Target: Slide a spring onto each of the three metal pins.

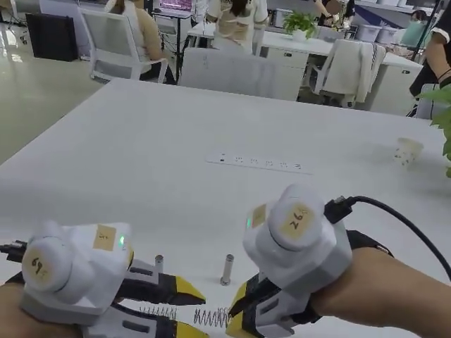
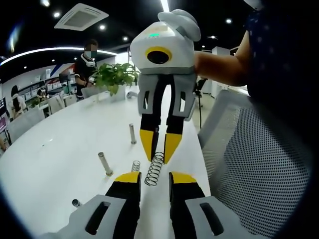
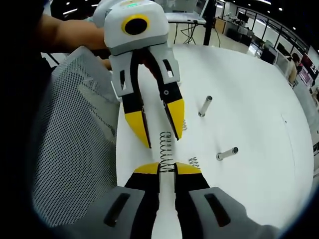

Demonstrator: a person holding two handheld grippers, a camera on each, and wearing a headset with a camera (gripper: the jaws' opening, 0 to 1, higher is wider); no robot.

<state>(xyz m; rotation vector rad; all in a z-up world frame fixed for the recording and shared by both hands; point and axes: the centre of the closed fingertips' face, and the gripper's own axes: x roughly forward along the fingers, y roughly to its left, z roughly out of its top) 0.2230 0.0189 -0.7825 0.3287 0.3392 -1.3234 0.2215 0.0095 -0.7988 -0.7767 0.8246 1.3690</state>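
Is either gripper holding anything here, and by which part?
The right gripper is shut on one end of a spring. The left gripper is open, its jaws either side of the other end, not clamping it.

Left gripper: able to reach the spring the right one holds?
Likely yes: the left gripper is open, jaws either side of the spring, nothing between. The right gripper grips its other end.

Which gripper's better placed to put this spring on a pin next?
Right. The right gripper is shut on the spring near a pin; the left gripper is open beside its far end.
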